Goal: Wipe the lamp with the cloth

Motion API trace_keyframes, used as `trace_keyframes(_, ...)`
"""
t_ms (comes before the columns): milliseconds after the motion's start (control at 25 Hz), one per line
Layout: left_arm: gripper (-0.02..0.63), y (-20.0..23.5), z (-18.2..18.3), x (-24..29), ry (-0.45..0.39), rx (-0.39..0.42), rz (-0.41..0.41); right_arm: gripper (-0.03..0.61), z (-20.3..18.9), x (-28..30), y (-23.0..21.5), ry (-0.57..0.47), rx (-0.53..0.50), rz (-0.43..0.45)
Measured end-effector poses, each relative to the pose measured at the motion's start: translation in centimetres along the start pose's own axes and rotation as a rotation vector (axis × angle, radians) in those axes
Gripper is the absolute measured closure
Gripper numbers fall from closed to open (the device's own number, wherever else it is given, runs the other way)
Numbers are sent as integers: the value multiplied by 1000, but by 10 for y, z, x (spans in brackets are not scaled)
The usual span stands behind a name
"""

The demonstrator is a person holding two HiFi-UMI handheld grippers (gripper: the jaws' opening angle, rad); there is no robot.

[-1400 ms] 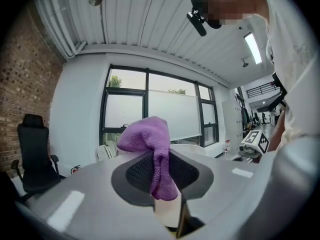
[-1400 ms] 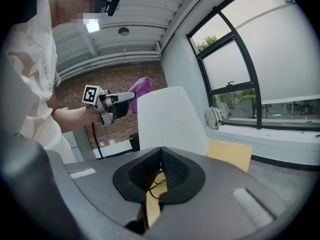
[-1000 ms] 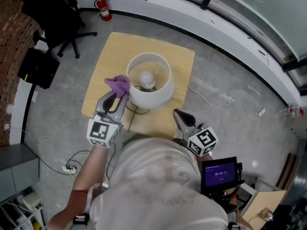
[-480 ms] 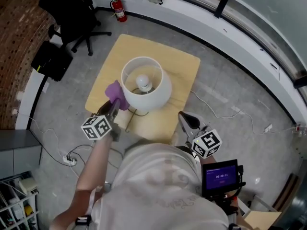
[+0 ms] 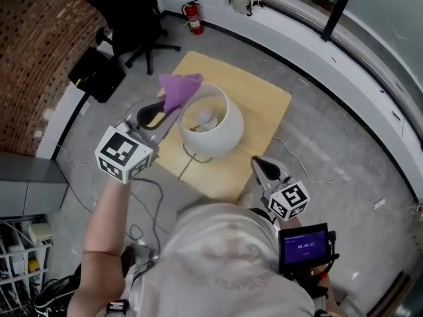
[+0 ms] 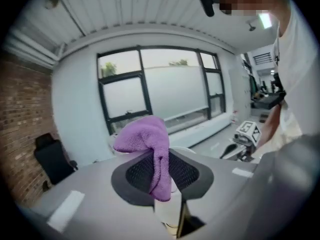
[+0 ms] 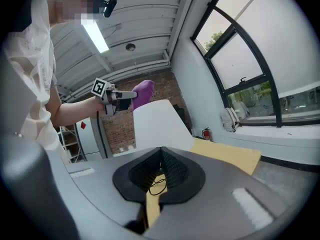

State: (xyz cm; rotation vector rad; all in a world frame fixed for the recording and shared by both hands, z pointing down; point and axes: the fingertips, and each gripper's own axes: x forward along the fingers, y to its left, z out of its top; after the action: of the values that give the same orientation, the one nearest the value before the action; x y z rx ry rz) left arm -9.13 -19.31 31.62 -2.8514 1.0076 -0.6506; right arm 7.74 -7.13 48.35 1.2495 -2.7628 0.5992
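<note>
Purple cloth (image 5: 180, 88) is pinched in our left gripper's (image 5: 170, 108) jaws, held high at the left rim of the lamp (image 5: 221, 140). Its white shade (image 5: 227, 109) opens upward with a bulb (image 5: 205, 116) inside. We see the lamp standing upright on the wooden table (image 5: 268, 104). Our right gripper (image 5: 259, 164) hangs closed and empty.
</note>
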Motion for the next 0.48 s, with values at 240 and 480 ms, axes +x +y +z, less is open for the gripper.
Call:
trace_keyframes(240,537,-14,-33,57,514,302,-147,565,-2,-20,-13,-35,41,-18)
trace_keyframes(480,537,-20,-74,90,807,585,-189,565,-7,-46,-29,-61,84,-62)
